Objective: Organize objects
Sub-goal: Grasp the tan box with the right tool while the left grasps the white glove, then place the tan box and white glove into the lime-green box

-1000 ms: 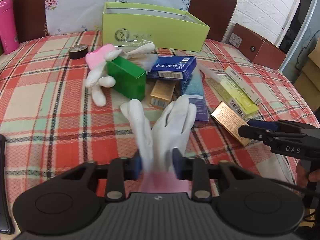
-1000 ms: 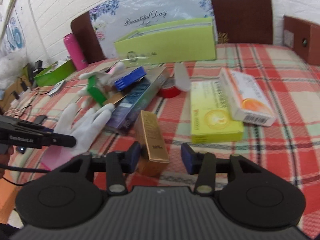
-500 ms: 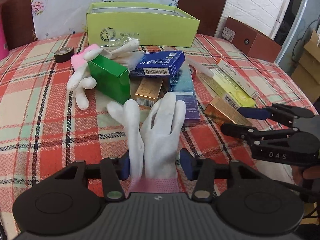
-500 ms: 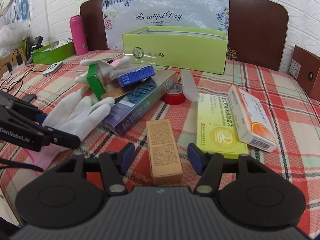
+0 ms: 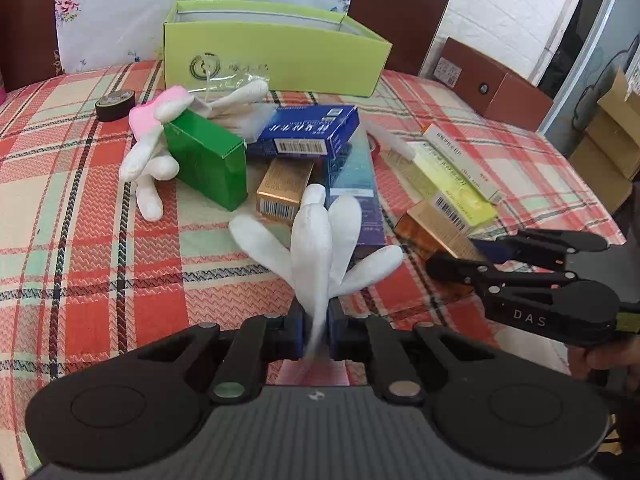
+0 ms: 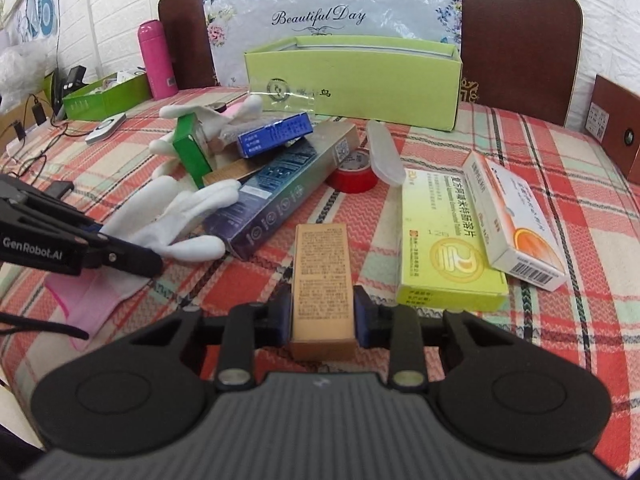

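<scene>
White fabric of a glove (image 5: 316,248) is pinched between the closed jaws of the left gripper (image 5: 316,330), its fingers fanning out ahead over the table. Gold cardboard of a small box (image 6: 323,280) is clamped by the right gripper (image 6: 322,314), the box lying flat on the cloth.

Ahead of the left gripper a pile is seen: a green box (image 5: 206,160), a blue box (image 5: 306,130) resting over a second gold box (image 5: 282,188), a long dark purple box (image 5: 356,192), and a second glove (image 5: 154,152) to the left. Ahead and to the right of the right gripper, a yellow-green medicine box (image 6: 442,232) is overlapped by a white and orange box (image 6: 516,220); a red tape roll (image 6: 354,172) lies farther ahead.

Beyond the pile an open lime-green box (image 6: 356,76) is placed on the red plaid tablecloth (image 5: 88,248). A floral bag (image 6: 320,4) reading "Beautiful Day" is propped against brown chairs, before a white brick wall. "GenRobot.AI" is printed on the left gripper, "DAS" on the right.
</scene>
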